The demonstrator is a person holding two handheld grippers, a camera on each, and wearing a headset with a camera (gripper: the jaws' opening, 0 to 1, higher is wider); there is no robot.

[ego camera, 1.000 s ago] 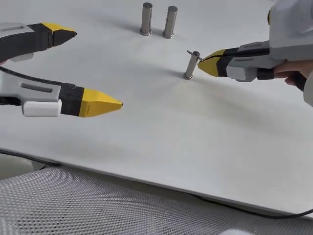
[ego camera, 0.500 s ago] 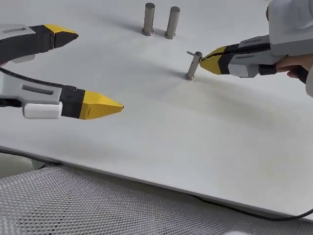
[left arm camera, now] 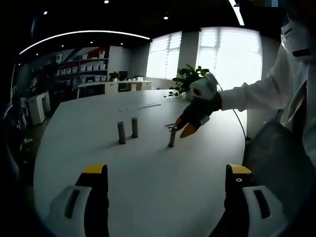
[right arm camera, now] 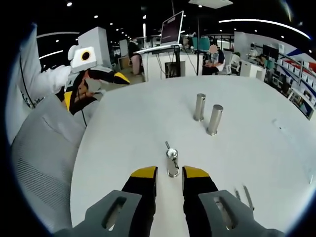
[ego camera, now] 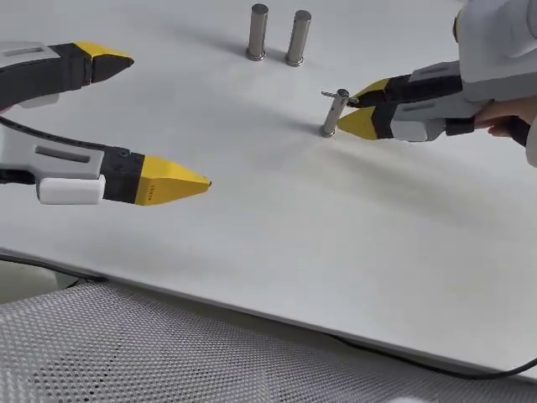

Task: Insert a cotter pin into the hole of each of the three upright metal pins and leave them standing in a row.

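Note:
Three upright metal pins stand on the white table (ego camera: 252, 227). Two bare pins (ego camera: 257, 32) (ego camera: 298, 38) stand side by side at the back. The nearer pin (ego camera: 333, 115) has a cotter pin (ego camera: 333, 94) through the hole near its top. My right gripper (ego camera: 351, 109) is open just right of it, one yellow tip high by the cotter pin and one low by the base. In the right gripper view that pin (right arm camera: 173, 163) stands just ahead of the gap between the jaws. My left gripper (ego camera: 151, 117) hovers wide open and holding nothing at the left.
A grey mesh chair back (ego camera: 168, 353) and a dark cable (ego camera: 419, 357) lie below the table's near edge. A few thin metal pieces (right arm camera: 244, 195) lie on the table beside the right gripper. An office room with desks lies beyond the table.
The right gripper's jaws have parted and let go of the cotter pin, which stays in the pin's hole. The left gripper has held still.

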